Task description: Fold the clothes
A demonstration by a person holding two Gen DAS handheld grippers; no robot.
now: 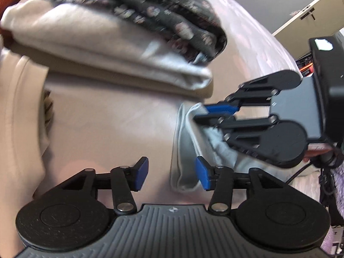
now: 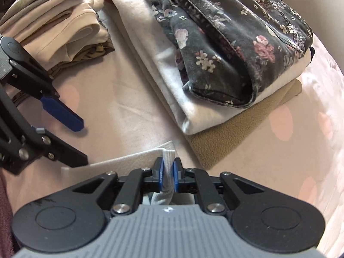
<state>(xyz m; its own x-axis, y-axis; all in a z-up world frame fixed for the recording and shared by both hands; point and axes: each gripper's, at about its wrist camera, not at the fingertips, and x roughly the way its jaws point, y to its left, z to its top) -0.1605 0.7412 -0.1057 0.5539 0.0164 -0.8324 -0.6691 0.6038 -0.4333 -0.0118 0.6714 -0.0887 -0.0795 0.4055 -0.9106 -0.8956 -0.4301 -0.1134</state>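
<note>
Cloth [image 2: 137, 158], pale and ribbed at its edge, lies on the bed [image 2: 120, 99] in front of the folded stack [image 2: 215, 68], and a bunched corner of it is pinched between the blue pads of my right tongs [image 2: 167, 177]. From there it runs leftward, toward my left tongs [image 2: 64, 129]. From my left wrist the same cloth [image 1: 185, 142] hangs as a grey fold just beside my left tongs' right pad [image 1: 203, 176]; I cannot tell whether pad and cloth touch. My left tongs [image 1: 172, 175] stand wide, nothing pressed between the pads, only bedsheet showing in the gap. My right tongs [image 1: 211, 112] reach in from the right, nearer the stack than my left.

The stack is a floral garment [image 2: 236, 34] on a white one on a tan one. My left-wrist view is blurred, so the stack's layers smear there. Most of the cloth is hidden under my right tongs' body, and its far end is cut off behind my left tongs' linkage. A second pile [image 2: 58, 25] of beige clothes sits left of the stack, partly cropped.
</note>
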